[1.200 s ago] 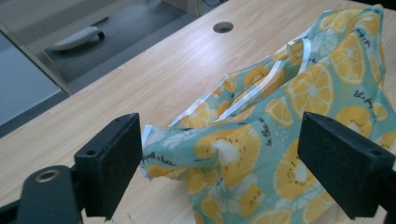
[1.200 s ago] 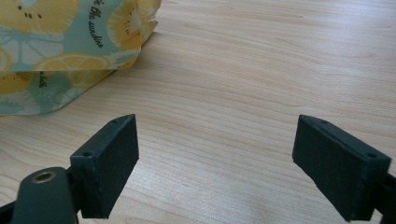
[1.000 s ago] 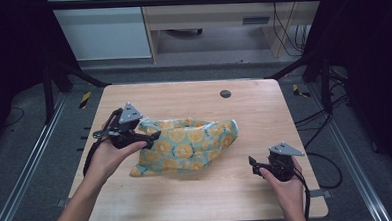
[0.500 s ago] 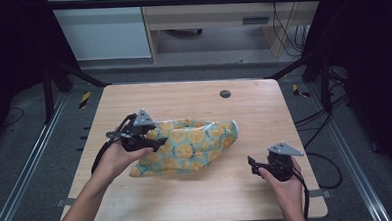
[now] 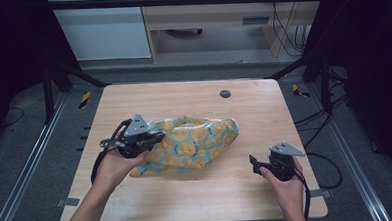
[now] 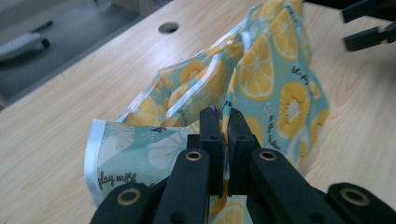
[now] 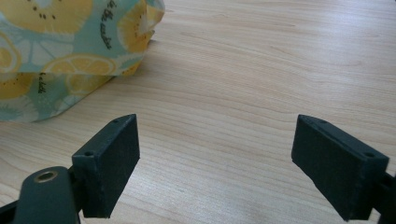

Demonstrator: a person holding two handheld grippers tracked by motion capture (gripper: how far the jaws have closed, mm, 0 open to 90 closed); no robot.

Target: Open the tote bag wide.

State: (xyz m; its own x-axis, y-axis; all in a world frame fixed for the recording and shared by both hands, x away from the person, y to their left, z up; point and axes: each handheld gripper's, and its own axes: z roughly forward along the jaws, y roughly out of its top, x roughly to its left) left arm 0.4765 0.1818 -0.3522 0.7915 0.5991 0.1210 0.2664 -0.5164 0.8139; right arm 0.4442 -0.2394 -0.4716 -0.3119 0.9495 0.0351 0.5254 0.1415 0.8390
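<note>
The left tool [image 6: 224, 122] pinches a raised fold of the cloth [image 5: 195, 143], which lies mid-counter [image 5: 188, 201]. The right tool [image 7: 217, 163] gapes wide at the near right, apart from the cloth.

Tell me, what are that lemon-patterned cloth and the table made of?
The lemon-print cloth looks like thin woven fabric, matte, with a stitched pale hem; it folds softly where the left gripper pinches it. The table looks like light wood or wood-look laminate, smooth with a faint sheen and printed-looking grain.
</note>
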